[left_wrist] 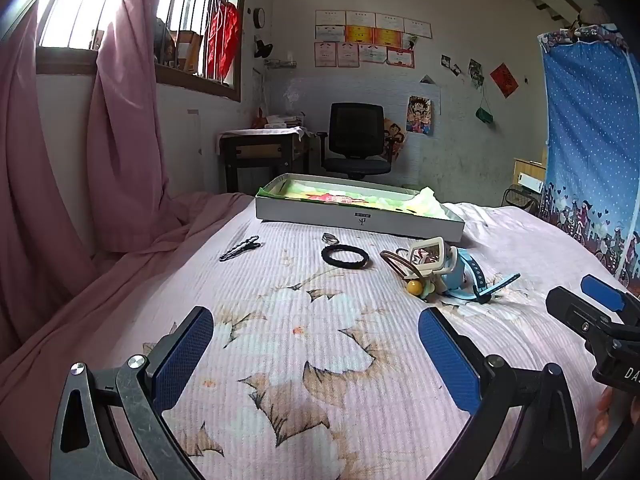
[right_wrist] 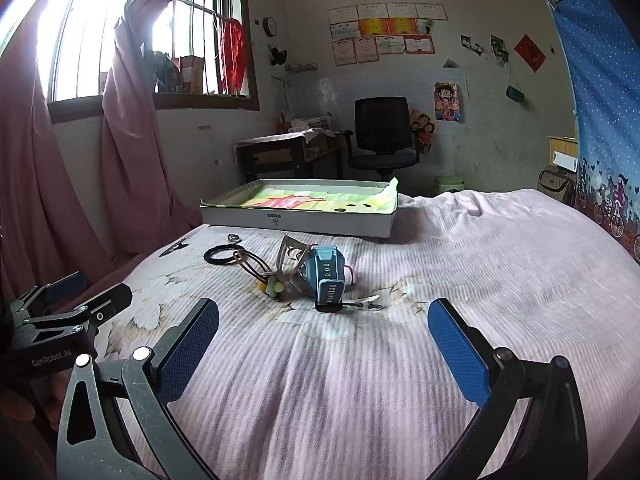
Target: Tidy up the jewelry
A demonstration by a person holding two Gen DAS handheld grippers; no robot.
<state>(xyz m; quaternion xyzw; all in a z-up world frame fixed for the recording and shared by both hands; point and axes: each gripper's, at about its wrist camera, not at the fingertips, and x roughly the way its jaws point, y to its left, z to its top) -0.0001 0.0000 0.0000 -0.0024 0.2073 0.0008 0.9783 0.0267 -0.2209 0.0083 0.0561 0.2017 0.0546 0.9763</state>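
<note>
Tools, left tool [left_wrist: 316,354] and right tool [right_wrist: 324,346], are hanging wide open, empty, facing jewelry mid-bed, ready for sorting into the flat white cardboard box [left_wrist: 360,218].

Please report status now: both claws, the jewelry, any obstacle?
Left claw open, empty. Right claw open, empty. Black hair tie, blue watch loose on bedspread; box beyond. Path clear.

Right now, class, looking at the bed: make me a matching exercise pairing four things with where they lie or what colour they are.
Things:
1. hair tie
2. watch
3. box
4. hair clip

Descriptions:
A. light blue, beside the tangled pieces
B. farthest left on the bedspread
C. white, open, beyond the small pieces
D. black ring lying flat

Pairs: 1-D, 2-A, 3-C, 4-B
</note>
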